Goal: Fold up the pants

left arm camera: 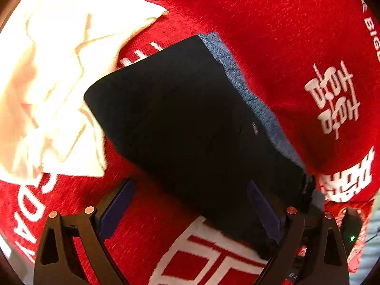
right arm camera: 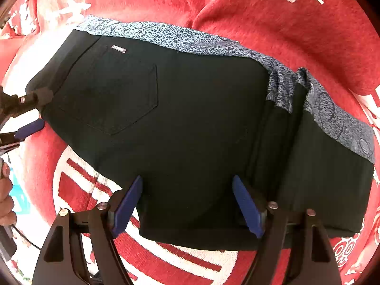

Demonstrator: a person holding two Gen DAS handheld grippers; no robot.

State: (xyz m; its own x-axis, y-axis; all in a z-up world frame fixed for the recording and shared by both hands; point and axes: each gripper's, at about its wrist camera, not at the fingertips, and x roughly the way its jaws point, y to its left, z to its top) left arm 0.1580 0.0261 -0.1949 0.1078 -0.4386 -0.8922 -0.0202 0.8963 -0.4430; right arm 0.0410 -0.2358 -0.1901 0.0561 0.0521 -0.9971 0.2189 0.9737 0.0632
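Right wrist view showed us a red blanket with white lettering, and on it the black pants, folded into a thick block with a blue speckled lining showing along the far edge. A crumpled white garment lay just beside it. We judged the fold nearly done; squaring the bundle would go best by pressing edges, not tugging. Our right gripper pointed down, jaws spread and pinching nothing, the near edge between them. Our left gripper stood spread too, one finger over the pants' corner.
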